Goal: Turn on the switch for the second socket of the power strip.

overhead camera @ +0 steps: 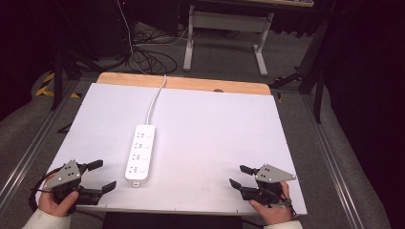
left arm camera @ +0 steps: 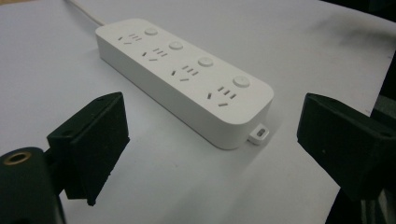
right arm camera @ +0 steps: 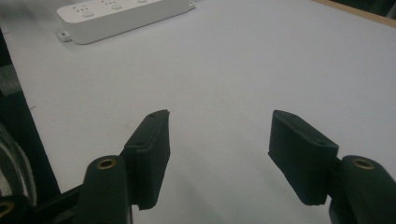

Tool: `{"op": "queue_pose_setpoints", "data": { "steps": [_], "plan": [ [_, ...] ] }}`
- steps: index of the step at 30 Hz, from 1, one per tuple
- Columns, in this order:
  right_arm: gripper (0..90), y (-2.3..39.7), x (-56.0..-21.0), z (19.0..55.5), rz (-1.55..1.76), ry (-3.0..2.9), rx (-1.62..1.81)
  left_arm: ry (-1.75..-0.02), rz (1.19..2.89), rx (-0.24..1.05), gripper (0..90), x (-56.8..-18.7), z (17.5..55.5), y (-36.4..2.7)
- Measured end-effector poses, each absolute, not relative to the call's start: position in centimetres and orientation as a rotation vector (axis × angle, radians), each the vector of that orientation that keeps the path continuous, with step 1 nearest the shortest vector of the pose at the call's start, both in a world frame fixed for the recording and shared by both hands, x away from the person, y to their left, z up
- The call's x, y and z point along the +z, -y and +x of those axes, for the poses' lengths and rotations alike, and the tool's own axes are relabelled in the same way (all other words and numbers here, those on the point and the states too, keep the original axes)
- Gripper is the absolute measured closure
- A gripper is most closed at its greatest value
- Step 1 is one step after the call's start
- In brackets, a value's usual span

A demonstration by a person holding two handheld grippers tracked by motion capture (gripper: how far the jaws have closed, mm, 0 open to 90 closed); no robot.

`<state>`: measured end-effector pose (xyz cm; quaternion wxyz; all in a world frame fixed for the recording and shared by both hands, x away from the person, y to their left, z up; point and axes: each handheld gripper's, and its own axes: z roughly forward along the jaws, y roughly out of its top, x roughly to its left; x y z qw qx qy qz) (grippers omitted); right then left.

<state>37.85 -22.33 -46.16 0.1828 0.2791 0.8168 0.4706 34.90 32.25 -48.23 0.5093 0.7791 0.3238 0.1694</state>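
A: Where's the power strip (overhead camera: 140, 153)?

B: Flat on the white table (overhead camera: 215, 129), left of centre, just beside the left gripper (overhead camera: 102, 175), jaws wide apart, empty.

A: Orientation?

B: Long axis runs away from the person, cord (overhead camera: 155, 100) at the far end. Right gripper (overhead camera: 241, 175) is well apart from it, jaws parted, nothing between.

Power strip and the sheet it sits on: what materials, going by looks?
Power strip: likely moulded white plastic, smooth satin finish; rounded edges, soft sheen, no seams or grain. White sheet: matte, flat, uniform, maybe board or laminate; cannot tell which. Far edge beneath it: light wood-look, tan, faintly grained.
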Motion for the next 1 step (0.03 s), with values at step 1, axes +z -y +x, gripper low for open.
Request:
{"op": "queue_pose_setpoints", "data": {
  "steps": [1],
  "plan": [
    [39.2,22.35,-46.16,37.85,0.788,-2.304,1.328,-0.784,1.879,0.404,9.6,-48.26,34.90,-32.24]
  ]
}}
